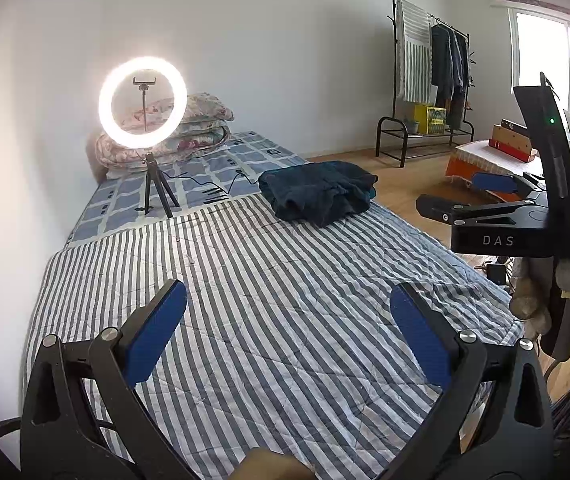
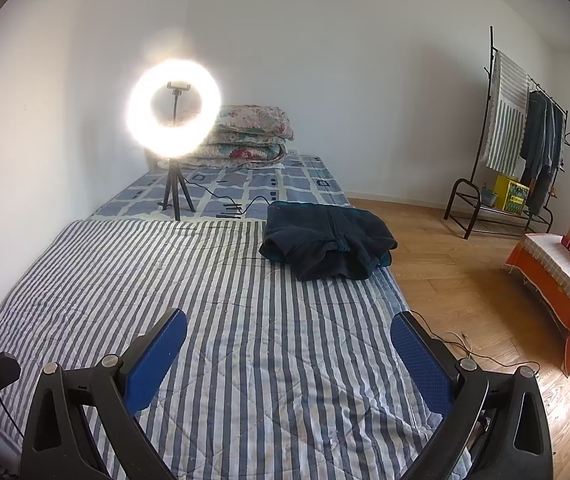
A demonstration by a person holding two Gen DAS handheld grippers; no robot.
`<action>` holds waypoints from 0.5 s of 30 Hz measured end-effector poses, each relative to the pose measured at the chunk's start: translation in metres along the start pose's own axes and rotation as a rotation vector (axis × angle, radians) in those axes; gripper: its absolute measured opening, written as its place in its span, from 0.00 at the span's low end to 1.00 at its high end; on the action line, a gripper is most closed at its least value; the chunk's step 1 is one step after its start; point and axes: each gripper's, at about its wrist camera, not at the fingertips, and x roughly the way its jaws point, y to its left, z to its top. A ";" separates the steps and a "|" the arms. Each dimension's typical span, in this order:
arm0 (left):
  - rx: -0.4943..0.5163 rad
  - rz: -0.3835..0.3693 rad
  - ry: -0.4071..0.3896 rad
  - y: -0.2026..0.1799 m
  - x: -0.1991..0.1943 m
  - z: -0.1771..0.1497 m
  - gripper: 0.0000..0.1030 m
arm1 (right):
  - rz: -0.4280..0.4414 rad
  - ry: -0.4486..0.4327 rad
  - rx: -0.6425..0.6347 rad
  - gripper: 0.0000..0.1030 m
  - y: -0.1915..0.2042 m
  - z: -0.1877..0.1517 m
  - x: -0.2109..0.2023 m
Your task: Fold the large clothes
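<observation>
A bed with a striped quilt (image 1: 269, 320) fills the space under both sets of jaws; a lit ring light (image 1: 142, 102) on a tripod stands far ahead to their left, a clothes rack (image 2: 525, 136) far right on the wood floor. The left gripper (image 1: 289, 332) and right gripper (image 2: 289, 352) each hold their 2 jaws wide, gripping nothing. The dark folded garment (image 2: 329, 246) lies well ahead of both, slightly right. The right gripper's far side is cut off at the left view's edge.

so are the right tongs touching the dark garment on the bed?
Apart. In the right wrist view the right tongs hang open, striped quilt showing between them and the folded dark garment.
</observation>
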 end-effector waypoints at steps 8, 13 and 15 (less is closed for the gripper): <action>0.000 0.000 0.000 0.000 0.000 0.000 1.00 | -0.002 0.001 0.000 1.00 0.002 0.000 0.000; 0.004 -0.001 -0.001 -0.003 0.000 -0.001 1.00 | -0.001 0.002 0.000 1.00 0.002 0.001 0.000; 0.003 -0.001 0.000 -0.002 0.000 -0.001 1.00 | -0.002 0.002 -0.001 1.00 0.002 0.001 0.000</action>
